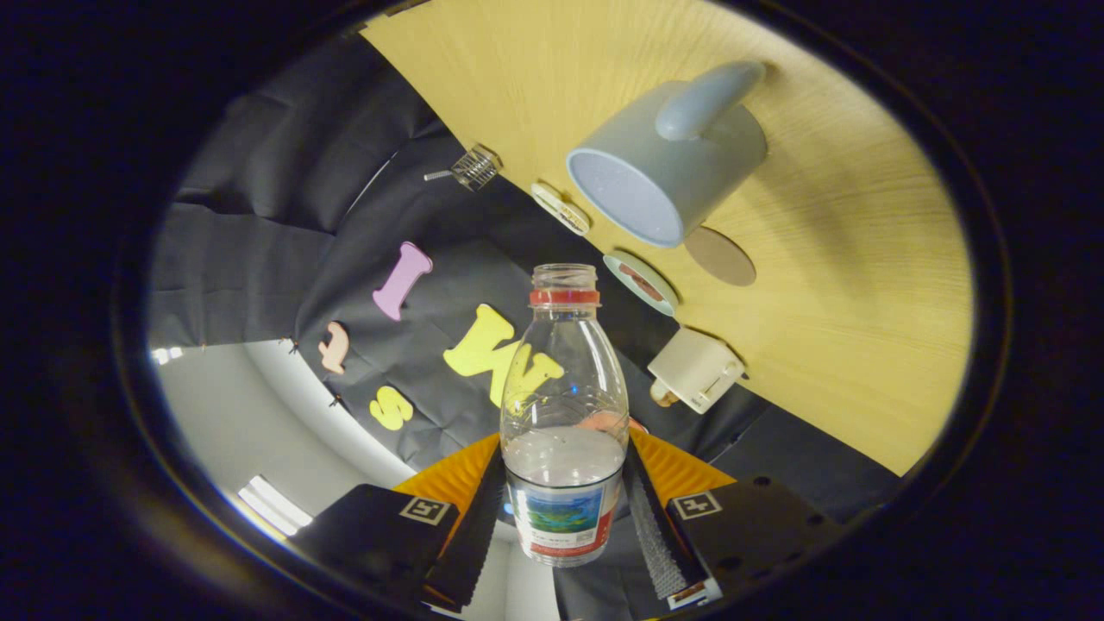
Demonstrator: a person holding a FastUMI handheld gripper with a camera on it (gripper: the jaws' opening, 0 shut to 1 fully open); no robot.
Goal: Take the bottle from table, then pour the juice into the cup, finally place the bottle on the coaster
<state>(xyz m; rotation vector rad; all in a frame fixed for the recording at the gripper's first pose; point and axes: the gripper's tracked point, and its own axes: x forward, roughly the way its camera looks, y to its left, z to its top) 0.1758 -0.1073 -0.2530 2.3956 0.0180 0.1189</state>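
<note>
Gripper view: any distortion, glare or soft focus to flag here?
Gripper view: strong fisheye bending, scene rolled sideways; bottle between the gripper fingers is sharp, cup and coaster slightly softer; bright ceiling-light glare beside the fingers; soft shadows on the table.

Clear glossy bottle (pixel 564 379) (plastic) — wood-grain table (pixel 845 293)

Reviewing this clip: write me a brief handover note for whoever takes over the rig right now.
Gripper: shut on the bottle, fingers on either side of its lower body.
Bottle: off the table, uncapped, partly filled with clear liquid, tipped with its mouth toward the cup.
Cup: on the table beyond the bottle's mouth; no liquid seen inside.
Coaster: round, brown, beside the cup, bare.
Done: bottle picked up.
Left: pour into the cup, then set the bottle on the coaster.
</note>
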